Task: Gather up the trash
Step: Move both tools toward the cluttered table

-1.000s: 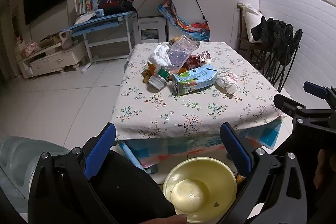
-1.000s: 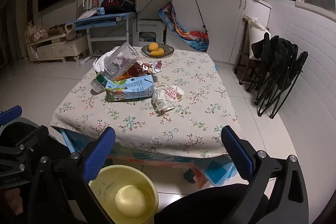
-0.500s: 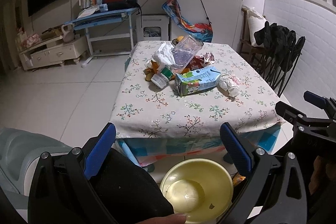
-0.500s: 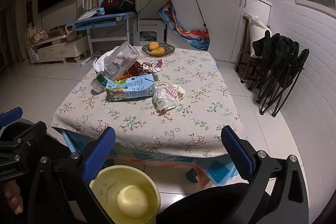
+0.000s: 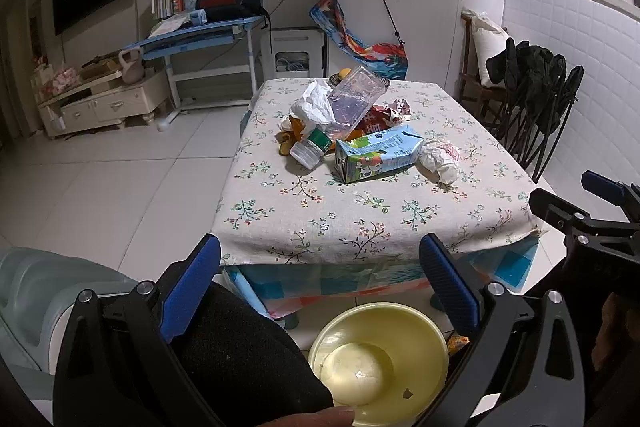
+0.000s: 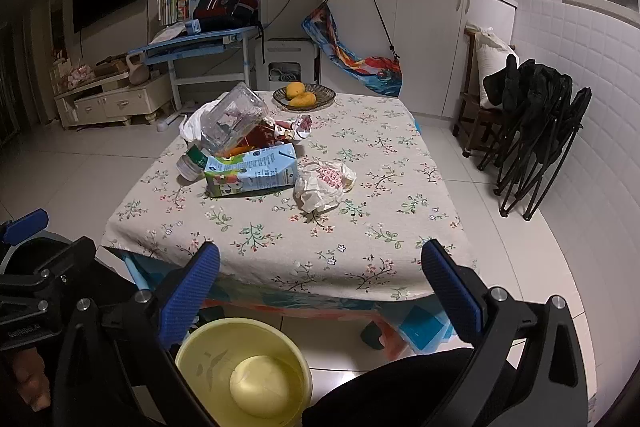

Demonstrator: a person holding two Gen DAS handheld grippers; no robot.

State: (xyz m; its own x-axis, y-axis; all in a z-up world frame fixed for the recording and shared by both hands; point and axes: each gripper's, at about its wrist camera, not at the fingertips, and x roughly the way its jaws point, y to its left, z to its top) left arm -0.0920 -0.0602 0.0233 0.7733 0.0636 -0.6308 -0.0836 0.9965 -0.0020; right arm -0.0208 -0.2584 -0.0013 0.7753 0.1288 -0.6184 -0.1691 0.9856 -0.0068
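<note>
Nothing has been picked up yet — this reads as the approach, with both tools held back from the bench (image 5: 280,223) and the trash lying untouched in a heap toward its far-left part.

From the left of that heap: a small white-capped bottle (image 5: 307,154) lies on its side beside some yellowish peel (image 5: 289,141), with a white plastic bag (image 5: 314,103) behind it. A clear plastic jar (image 5: 354,99) leans tilted over the pile, resting on a red wrapper (image 5: 374,125). In front of them a blue milk carton (image 5: 378,155) lies flat, and just right of it sits a crumpled paper wrapper (image 5: 438,159), close to the carton, though whether they touch cannot be told. The dish of fruit (image 6: 304,95) at the far edge is likely not trash.

On the floor below the near edge stands a yellow bin (image 5: 380,359), seemingly the place for the trash.

The left tool (image 5: 320,291) is spread wide with nothing between its fingers; the right tool (image 6: 320,291) is likewise spread and empty.

The next move, by my judgement, is to reach forward over the near edge — the carton and the crumpled wrapper are nearest and free of the pile, so either makes an easy first pick. The leaning jar may roll once its supports are pulled away.
</note>
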